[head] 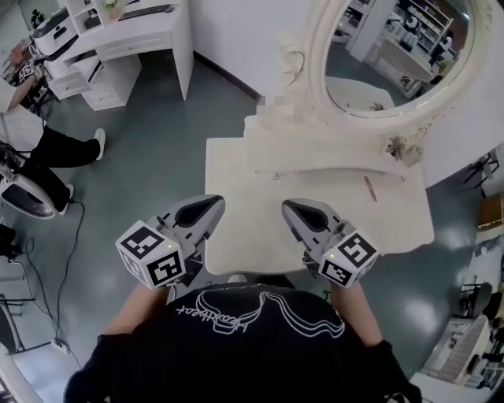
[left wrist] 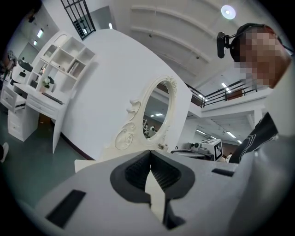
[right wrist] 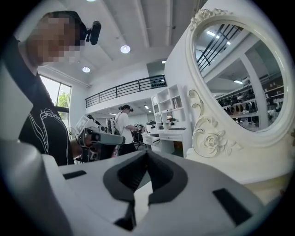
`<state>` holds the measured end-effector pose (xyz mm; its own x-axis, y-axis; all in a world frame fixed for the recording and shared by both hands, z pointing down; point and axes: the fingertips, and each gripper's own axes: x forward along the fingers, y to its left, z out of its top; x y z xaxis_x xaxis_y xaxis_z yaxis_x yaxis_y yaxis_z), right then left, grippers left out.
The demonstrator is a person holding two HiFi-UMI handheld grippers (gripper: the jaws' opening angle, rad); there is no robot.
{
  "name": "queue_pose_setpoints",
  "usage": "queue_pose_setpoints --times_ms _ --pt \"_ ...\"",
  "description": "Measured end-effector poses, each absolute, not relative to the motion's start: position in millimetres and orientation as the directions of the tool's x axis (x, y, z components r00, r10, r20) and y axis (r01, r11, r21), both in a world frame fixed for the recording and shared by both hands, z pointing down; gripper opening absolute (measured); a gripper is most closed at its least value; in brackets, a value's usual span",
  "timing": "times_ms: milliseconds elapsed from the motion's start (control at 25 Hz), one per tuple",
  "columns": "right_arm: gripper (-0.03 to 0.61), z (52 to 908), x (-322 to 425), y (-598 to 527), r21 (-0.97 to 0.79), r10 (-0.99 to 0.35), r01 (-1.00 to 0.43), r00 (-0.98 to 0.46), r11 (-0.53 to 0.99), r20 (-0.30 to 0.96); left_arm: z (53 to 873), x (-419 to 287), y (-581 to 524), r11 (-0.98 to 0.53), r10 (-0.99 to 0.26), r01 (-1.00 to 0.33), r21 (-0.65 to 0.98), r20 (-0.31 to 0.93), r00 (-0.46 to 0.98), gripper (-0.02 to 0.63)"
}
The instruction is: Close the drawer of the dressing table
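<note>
We see a thin reddish pencil lying near the right edge of the tabletop, a small dried sprig toward its back right corner. Beyond the left edge stands a white desk carrying a keyboard, and a black cable trails across the grey floor.

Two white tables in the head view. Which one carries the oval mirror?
The dressing table just ahead of the left gripper and right gripper; the white desk at upper left bears shelves instead.
</note>
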<state>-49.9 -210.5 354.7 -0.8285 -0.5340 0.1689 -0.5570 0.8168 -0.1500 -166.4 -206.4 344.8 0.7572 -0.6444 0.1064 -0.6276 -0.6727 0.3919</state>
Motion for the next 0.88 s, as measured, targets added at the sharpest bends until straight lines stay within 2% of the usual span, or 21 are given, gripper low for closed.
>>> queue_pose_setpoints --times_ms 400,880 --pt "0.003 342.8 -47.9 -203.8 -0.152 -0.555 -0.57 -0.822 0.808 0.131 338.4 -150.3 -203.6 -0.717 -0.605 -0.598 0.358 0.107 0.789 0.005" --pt "0.003 364.1 -46.5 -216.1 -0.15 -0.567 -0.592 -0.804 0.792 0.178 355.1 -151.3 -210.0 -0.699 -0.61 -0.608 0.376 0.131 0.782 0.003"
